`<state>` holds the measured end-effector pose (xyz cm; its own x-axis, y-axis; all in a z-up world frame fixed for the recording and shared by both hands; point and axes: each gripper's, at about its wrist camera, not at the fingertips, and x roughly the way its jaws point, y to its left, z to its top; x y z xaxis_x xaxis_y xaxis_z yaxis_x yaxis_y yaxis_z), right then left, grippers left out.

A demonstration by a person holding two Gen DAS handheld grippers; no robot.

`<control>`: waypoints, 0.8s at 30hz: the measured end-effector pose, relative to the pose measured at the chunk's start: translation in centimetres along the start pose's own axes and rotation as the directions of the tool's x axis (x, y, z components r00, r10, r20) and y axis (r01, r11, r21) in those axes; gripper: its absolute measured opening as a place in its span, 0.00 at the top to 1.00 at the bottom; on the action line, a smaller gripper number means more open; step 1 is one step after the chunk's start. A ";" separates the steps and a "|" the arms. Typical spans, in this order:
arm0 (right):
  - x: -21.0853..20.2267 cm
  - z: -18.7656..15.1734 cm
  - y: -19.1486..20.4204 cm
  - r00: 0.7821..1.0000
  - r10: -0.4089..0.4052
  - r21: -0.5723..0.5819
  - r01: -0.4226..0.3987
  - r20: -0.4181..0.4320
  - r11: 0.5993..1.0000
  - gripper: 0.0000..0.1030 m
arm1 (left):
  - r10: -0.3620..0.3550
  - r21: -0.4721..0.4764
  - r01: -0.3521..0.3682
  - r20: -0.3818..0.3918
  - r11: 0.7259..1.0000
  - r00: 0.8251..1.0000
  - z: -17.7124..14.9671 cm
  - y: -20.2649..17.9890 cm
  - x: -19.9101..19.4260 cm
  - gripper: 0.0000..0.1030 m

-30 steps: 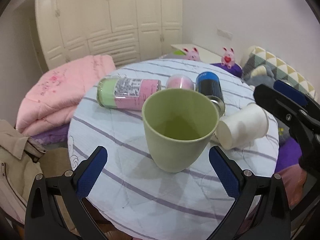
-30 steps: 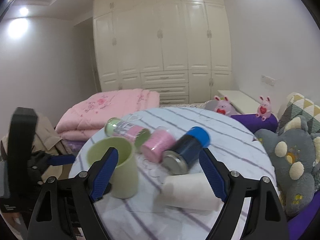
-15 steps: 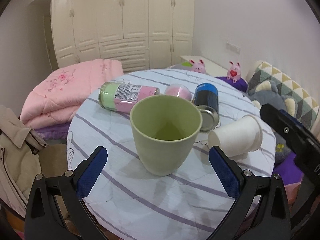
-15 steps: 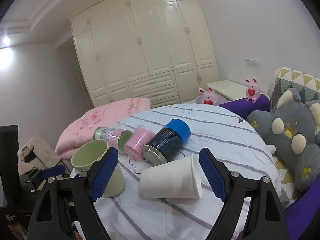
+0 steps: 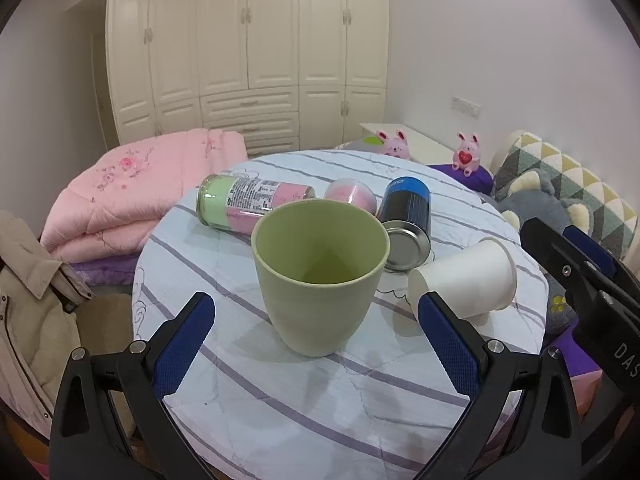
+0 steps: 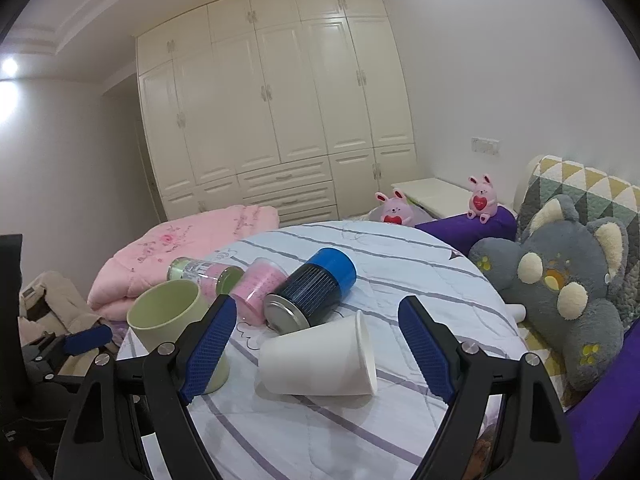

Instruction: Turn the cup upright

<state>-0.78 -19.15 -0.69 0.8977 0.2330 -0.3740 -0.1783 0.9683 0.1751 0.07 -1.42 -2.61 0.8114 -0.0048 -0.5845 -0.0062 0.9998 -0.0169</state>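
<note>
The green cup [image 5: 320,280] stands upright on the table [image 5: 280,420], mouth up, so the work left — as I judge it — is the paper cup [image 6: 320,360], which lies on its side near the table's front edge, just beside the tin [image 6: 312,292].

The step in hand looks like the approach to that cup. The right gripper [image 6: 318,348] hovers over it with its jaws spread wide and nothing between them; the cup sits in the gap, touched by neither pad. The left gripper [image 5: 316,340] is likewise spread wide and empty, its pads on either side of the green cup but clear of it.

In the right wrist view the paper cup's long axis runs roughly left to right across the table, rim [image 6: 366,352] to the right, closed base to the left and slightly toward the camera. It rests on its wall, so it may roll.

The next move calls for lowering the right jaws around the wall, closing gently — thin paper would crush easily — then lifting and turning the rim upward before setting the base down.
</note>
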 end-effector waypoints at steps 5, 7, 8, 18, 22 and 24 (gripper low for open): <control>-0.1 -0.1 0.0 1.000 -0.011 -0.008 0.011 -0.002 1.000 0.18 | -0.010 -0.007 0.010 0.005 1.000 1.000 0.0 -0.1 -0.1 0.00; -0.1 -0.1 -0.1 1.000 -0.013 -0.009 0.013 -0.005 1.000 0.18 | -0.011 -0.006 0.011 0.005 1.000 1.000 0.0 -0.1 0.0 0.00; -0.1 -0.1 -0.1 1.000 -0.014 -0.011 0.014 -0.005 1.000 0.18 | -0.011 -0.006 0.011 0.007 1.000 1.000 0.0 -0.1 0.0 0.00; -0.2 -0.1 -0.2 1.000 -0.021 -0.016 0.021 -0.011 1.000 0.18 | -0.014 -0.006 0.014 0.009 1.000 1.000 -0.1 0.0 0.0 0.00; -0.2 -0.2 -0.1 1.000 -0.023 -0.022 0.022 -0.013 1.000 0.18 | -0.012 -0.007 0.012 0.001 1.000 1.000 -0.2 0.1 0.1 0.00; -0.1 -0.2 -0.2 1.000 -0.023 -0.023 0.022 -0.015 0.999 0.18 | -0.012 -0.008 0.012 -0.001 1.000 1.000 -0.3 0.1 0.2 0.00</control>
<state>-0.96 -19.32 -0.83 0.8952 0.2122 -0.3918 -0.1672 0.9750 0.1461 0.03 -1.28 -2.93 0.8110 -0.0169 -0.5848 -0.0010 0.9995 -0.0302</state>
